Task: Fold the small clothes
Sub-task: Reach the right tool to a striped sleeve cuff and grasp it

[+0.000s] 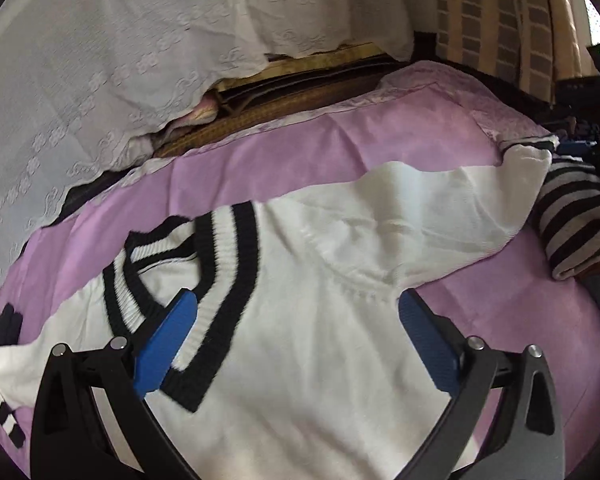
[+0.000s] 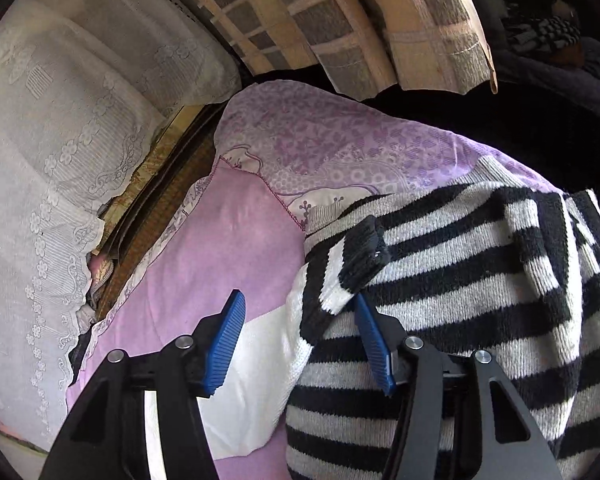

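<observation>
Risk of a bunched fold: left gripper (image 1: 298,308) gapes empty over the white sweater (image 1: 320,280), right gripper (image 2: 298,316) half-open, empty, beside the striped knit (image 2: 460,280).

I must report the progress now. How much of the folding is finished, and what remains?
Nothing looks folded yet. The white sweater lies spread flat on the purple sheet, one sleeve stretched out. The left gripper hangs open over its collar, holding nothing. The right gripper is open at the edge of the striped sweater, which lies bunched beside it. Both garments remain to fold.
</observation>
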Motion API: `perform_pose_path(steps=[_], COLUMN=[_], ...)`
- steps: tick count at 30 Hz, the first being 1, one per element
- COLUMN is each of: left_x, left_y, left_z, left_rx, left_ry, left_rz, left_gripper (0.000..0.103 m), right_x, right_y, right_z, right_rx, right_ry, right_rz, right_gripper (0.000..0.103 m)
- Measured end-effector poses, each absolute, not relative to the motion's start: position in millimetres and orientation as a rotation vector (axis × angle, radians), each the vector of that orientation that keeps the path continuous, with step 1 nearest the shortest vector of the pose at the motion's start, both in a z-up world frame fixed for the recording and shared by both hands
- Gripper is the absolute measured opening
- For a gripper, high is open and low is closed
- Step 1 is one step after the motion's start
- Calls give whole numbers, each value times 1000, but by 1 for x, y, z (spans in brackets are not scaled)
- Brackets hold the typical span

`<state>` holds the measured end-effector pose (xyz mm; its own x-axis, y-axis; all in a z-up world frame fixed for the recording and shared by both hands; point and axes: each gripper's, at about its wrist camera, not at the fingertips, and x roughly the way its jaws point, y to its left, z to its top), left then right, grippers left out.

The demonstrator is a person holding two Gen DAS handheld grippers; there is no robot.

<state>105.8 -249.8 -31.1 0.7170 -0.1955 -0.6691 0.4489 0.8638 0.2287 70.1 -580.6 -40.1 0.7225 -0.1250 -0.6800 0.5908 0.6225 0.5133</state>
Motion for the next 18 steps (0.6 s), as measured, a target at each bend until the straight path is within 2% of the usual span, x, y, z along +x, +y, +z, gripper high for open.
perform_pose_path(steps=[1,2,4,8,9,11,12,18], left_x=[106,106,111,122,124,125,124,117], left_y=[-272,-290,-316,-330,-325,-317,-314,-265], left_z=[-38,-46,-65,-91,-89,-85,-83,-49], left_rx=[420,437,459,469,441,402,387,177], left_ry=[681,688,729,818,827,840,845,830], left_rz=[-388,-411,-440,-451,-460,-461,-466,-553], left_gripper=[98,98,98,98,98,87,85,84], right_x=[72,72,68,57,56,53,52,62], right_y=[-584,-587,-590,-583,-578,-568,-563,-490], right_z=[-43,-47,-52,-46,-41,-29,-22,26], right_rx=[791,782,767,721,698,677,669,488], right_ry=[646,648,630,545,526,487,472,464], right_rz=[-450,-461,-458,-414,-406,-369,-349,-236], right_gripper=[46,30,16,11,11,11,11,11])
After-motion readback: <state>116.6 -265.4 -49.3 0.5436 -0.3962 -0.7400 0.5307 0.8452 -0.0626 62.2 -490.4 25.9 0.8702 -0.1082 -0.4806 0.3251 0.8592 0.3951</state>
